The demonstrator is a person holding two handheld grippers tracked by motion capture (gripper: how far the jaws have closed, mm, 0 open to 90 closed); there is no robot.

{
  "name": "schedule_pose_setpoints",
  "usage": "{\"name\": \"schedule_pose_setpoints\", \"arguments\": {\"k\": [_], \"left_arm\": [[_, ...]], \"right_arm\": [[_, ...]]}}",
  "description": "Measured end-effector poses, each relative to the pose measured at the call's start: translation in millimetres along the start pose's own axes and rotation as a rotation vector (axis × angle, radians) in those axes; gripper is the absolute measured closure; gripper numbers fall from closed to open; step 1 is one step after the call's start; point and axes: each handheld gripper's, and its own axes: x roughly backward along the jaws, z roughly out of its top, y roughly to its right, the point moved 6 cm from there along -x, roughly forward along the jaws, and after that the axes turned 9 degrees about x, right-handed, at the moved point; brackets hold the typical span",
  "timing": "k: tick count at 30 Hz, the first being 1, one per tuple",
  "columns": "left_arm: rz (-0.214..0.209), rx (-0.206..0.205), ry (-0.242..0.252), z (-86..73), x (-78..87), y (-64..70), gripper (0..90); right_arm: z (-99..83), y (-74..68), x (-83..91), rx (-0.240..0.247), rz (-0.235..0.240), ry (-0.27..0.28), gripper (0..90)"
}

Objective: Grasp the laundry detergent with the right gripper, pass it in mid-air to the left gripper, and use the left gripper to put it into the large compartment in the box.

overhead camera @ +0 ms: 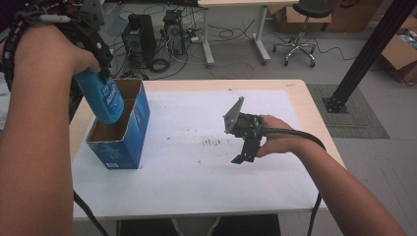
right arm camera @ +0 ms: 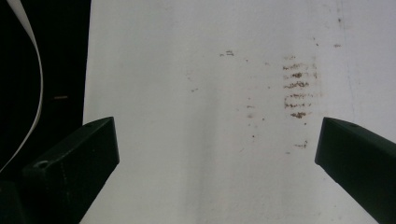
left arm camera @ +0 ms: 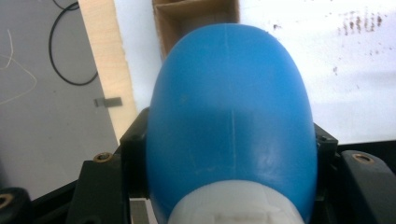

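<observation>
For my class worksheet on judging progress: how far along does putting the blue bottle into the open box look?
Done: the left gripper is shut on the blue bottle and holds it above the open blue box. In hand: the bottle's base hangs at the box's opening. Left: lowering and releasing it. The right gripper waits open over the white mat.

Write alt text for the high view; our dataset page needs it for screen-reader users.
A person's left gripper holds a blue bottle tilted over an open blue cardboard box at the left of a white-topped table. The right gripper hangs open above the table's middle, near a patch of brown smudges.
</observation>
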Motion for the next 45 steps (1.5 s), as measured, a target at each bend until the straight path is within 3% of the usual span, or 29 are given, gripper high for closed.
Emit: {"name": "schedule_pose_setpoints", "arguments": {"k": [13, 18, 26, 31, 38, 45], "left_arm": [[0.004, 0.031, -0.051, 13.6, -66.0, -13.1, 38.4], [-0.018, 0.025, -0.076, 14.9, -89.9, -14.9, 38.4], [0.005, 0.014, -0.097, 17.4, -127.4, -13.2, 38.4], [-0.014, 0.013, -0.117, 17.7, -146.2, -12.2, 38.4], [0.001, -0.011, -0.127, 20.0, -165.9, -9.0, 38.3], [0.004, -0.003, -0.108, 21.7, -181.2, -7.6, 38.3]], "right_arm": [[-3.1, 1.1, -5.2, -0.015, 0.007, -0.011, 0.0], [-4.0, 0.5, -8.0, -0.019, 0.008, -0.016, 0.0], [-2.1, -1.9, -12.6, -0.008, 0.010, -0.023, 0.0], [-3.8, -1.8, -15.9, -0.010, 0.016, -0.029, 0.0], [-5.8, -1.0, -16.7, -0.014, 0.021, -0.034, 0.0], [-9.5, -1.4, -15.1, -0.021, 0.021, -0.039, 0.0]]}}
